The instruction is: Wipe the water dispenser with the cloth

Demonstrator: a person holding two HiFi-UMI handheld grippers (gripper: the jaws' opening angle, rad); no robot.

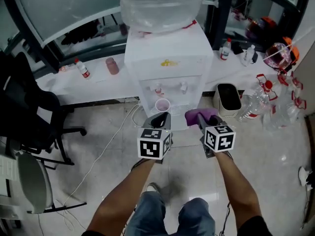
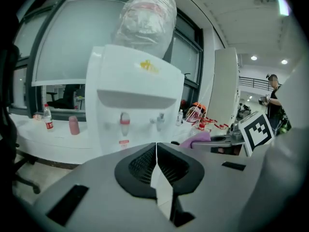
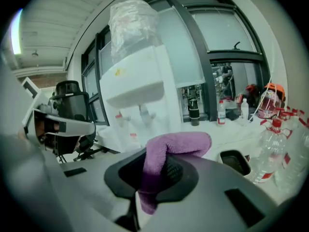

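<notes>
Water dispenser (image 1: pixel 167 68): white, standing on the floor against a low white ledge (image 1: pixel 98 85) under the window, front facing the person.
Bottle (image 1: pixel 160 4): on top of the dispenser, wrapped in clear plastic.
Cloth (image 1: pixel 201 116): purple, pinched in the right gripper and folded over its tip, just in front of the dispenser's lower right front; I cannot tell if it touches.
Right gripper (image 1: pixel 199 121): jaws clamped on the cloth (seen plainly in the right gripper view (image 3: pixel 159 170)).
Left gripper (image 1: pixel 158 120): jaws pressed together with nothing between them (image 2: pixel 156 151), in front of the dispenser's lower left front.
In the way: a pinkish cup (image 1: pixel 162 105) on the dispenser's tray below the two taps (image 1: pixel 158 89), between the left gripper and the front panel.
Right of the dispenser: a small pale bin (image 1: pixel 229 98) on the floor just beside it, then a cluster of clear plastic bottles (image 1: pixel 275 102) farther out.
Left of the dispenser: a red-capped bottle (image 1: pixel 82 69) and a pink cup (image 1: pixel 112 65) on the ledge; a black office chair (image 1: pixel 29 112) well apart.
Floor: a white cable (image 1: pixel 106 149) trailing from the dispenser's foot toward the left.
</notes>
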